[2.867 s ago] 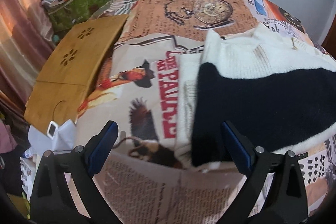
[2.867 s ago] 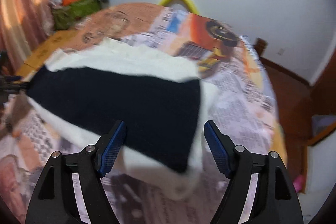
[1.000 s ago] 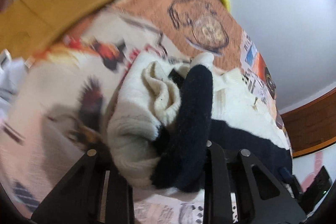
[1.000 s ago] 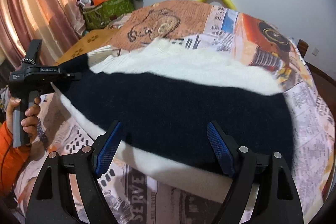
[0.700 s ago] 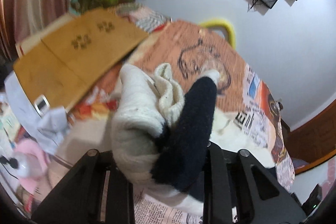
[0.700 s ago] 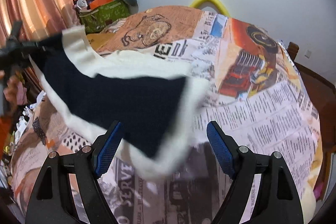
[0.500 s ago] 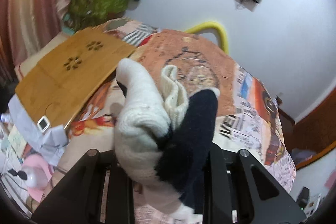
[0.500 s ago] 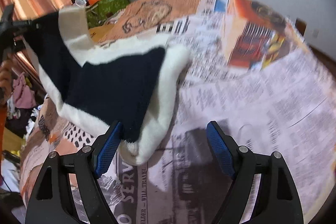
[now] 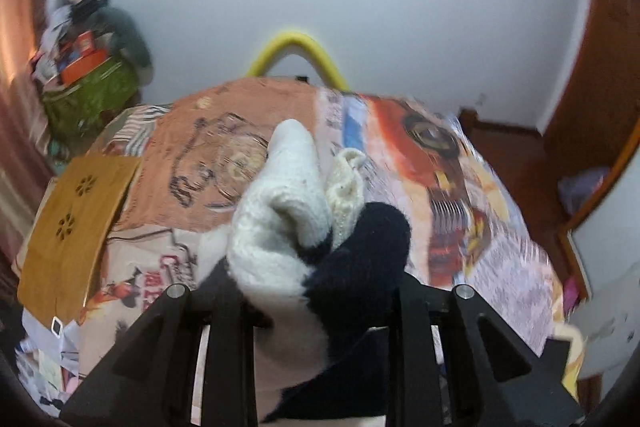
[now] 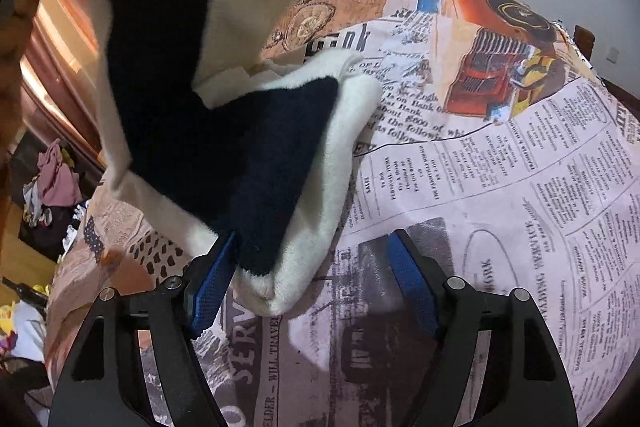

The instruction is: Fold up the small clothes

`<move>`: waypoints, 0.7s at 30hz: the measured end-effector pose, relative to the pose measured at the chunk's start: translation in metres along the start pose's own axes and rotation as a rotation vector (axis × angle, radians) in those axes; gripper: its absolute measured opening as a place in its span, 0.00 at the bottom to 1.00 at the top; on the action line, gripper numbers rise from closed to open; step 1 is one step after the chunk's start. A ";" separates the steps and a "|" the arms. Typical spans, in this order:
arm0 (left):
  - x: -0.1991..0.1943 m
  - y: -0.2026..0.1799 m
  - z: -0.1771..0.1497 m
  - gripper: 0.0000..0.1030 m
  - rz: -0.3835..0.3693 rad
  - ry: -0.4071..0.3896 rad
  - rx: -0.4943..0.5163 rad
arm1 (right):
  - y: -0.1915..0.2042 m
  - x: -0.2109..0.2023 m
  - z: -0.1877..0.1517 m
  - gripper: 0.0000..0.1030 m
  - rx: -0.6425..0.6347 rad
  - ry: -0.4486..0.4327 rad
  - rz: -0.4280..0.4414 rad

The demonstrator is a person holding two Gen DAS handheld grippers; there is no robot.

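Note:
A cream and navy knit garment (image 9: 304,239) is bunched between the jaws of my left gripper (image 9: 316,291), which is shut on it and holds it high above the bed. In the right wrist view the garment (image 10: 224,131) hangs from the upper left and its lower end rests on the newspaper-print bedspread (image 10: 500,187). My right gripper (image 10: 310,279) is open, low over the bed, its blue left pad (image 10: 212,283) touching the garment's lower edge.
A wooden lap tray (image 9: 76,223) lies at the bed's left side. A yellow hoop (image 9: 296,55) stands behind the bed. Clutter piles up at the left wall (image 9: 84,67), clothes lie on the floor (image 10: 56,183), and a wooden door frame (image 9: 600,107) is at the right.
My left gripper has closed on the garment's left end and lifted it up and over toward the right. The garment's far end slid left off the bed's right side. My right gripper stayed open.

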State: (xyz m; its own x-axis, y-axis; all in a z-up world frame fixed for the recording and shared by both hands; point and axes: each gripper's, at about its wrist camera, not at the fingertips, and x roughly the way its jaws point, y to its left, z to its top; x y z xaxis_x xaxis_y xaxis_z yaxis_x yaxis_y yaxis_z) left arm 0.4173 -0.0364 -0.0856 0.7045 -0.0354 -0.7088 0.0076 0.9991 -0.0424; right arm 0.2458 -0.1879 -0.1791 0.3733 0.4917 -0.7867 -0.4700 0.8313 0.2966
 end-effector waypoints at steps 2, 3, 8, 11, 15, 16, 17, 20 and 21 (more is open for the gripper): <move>0.010 -0.013 -0.017 0.23 -0.014 0.039 0.039 | -0.003 -0.004 0.001 0.71 -0.001 -0.009 -0.003; 0.016 -0.019 -0.028 0.23 -0.025 0.064 0.065 | -0.004 -0.006 0.001 0.71 -0.003 -0.013 -0.004; 0.015 -0.031 -0.074 0.23 -0.068 0.140 0.141 | -0.008 -0.015 0.000 0.71 -0.007 -0.030 -0.025; 0.012 -0.034 -0.094 0.24 -0.083 0.171 0.173 | -0.010 -0.020 0.000 0.71 -0.004 -0.042 -0.035; 0.009 -0.034 -0.111 0.24 -0.103 0.192 0.189 | -0.013 -0.029 -0.001 0.71 0.015 -0.060 -0.040; 0.010 -0.034 -0.115 0.24 -0.109 0.202 0.188 | -0.014 -0.032 -0.002 0.71 0.021 -0.065 -0.042; 0.011 -0.035 -0.118 0.24 -0.111 0.209 0.189 | -0.015 -0.035 -0.004 0.71 0.025 -0.069 -0.045; 0.012 -0.037 -0.128 0.26 -0.108 0.224 0.200 | -0.019 -0.043 -0.008 0.71 0.037 -0.078 -0.056; 0.010 -0.038 -0.130 0.29 -0.101 0.217 0.207 | -0.020 -0.047 -0.009 0.71 0.040 -0.080 -0.063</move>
State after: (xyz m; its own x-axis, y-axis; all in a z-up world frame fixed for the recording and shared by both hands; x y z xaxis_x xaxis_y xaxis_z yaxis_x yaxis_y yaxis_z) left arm 0.3317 -0.0778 -0.1828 0.5248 -0.1170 -0.8431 0.2300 0.9732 0.0081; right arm 0.2306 -0.2301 -0.1534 0.4645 0.4563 -0.7590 -0.4120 0.8700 0.2709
